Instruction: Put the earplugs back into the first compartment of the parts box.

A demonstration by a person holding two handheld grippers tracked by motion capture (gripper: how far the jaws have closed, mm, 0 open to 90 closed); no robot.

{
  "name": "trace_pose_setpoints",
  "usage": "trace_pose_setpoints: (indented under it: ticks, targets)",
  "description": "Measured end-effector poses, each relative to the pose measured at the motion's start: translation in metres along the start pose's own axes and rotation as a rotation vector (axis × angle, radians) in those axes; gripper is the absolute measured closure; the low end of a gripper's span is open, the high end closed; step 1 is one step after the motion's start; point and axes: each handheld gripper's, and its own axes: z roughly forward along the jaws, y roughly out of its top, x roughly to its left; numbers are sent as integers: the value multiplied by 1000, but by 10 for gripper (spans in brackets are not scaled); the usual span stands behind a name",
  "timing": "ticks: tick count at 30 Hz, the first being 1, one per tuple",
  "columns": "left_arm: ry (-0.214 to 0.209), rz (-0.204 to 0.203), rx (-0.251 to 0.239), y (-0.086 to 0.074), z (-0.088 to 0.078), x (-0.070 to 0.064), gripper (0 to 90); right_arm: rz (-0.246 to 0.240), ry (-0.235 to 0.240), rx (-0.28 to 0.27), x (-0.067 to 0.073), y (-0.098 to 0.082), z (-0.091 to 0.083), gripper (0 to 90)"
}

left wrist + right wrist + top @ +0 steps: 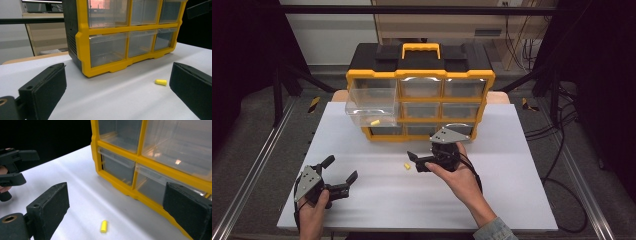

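Drawers are filling the yellow-and-black organiser, which is standing at the far middle of the white table, three columns of clear compartments under a yellow handle. At the left of its front, one clear drawer is sticking out well past the frame, and a small yellow piece is lying in it near its front edge. The other drawers are sitting flush, and what they are holding cannot be told through the clear plastic.

Near the left corner of the table, the left gripper is resting low in the person's left hand, its jaws spread wide with nothing between them. In the left gripper view those jaws are framing the bare table and the organiser's corner.

Right of that, a yellow foam earplug is lying alone on the table, just in front of the organiser and apart from it. It is looking like a short, rounded cylinder, plain bright yellow, lying on its side; the right gripper view is showing it between and just ahead of the two black jaws, touching neither.

Just right of the earplug, the right gripper is pointing left at it, jaws open and holding nothing, held by the person's right hand.
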Motion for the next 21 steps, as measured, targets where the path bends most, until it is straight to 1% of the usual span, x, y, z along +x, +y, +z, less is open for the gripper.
trace_pose_setpoints:
  ticks: [4,5,8,9,20,21]
  targets:
    - [1,1,-1,0,0,0,6,-1,8,15,2,-3,3,72]
    - [0,0,-1,0,0,0,7,-1,10,29,2,-6,5,71]
    - [-1,3,-2,0,0,0,7,-2,13,41,3,-8,7,70]
    - [0,4,-2,0,0,0,7,-4,15,53,3,-10,8,69]
    - [1,9,-3,0,0,0,6,3,28,89,4,-19,13,65]
    - [2,10,-2,0,0,0,6,6,27,99,4,-21,14,62]
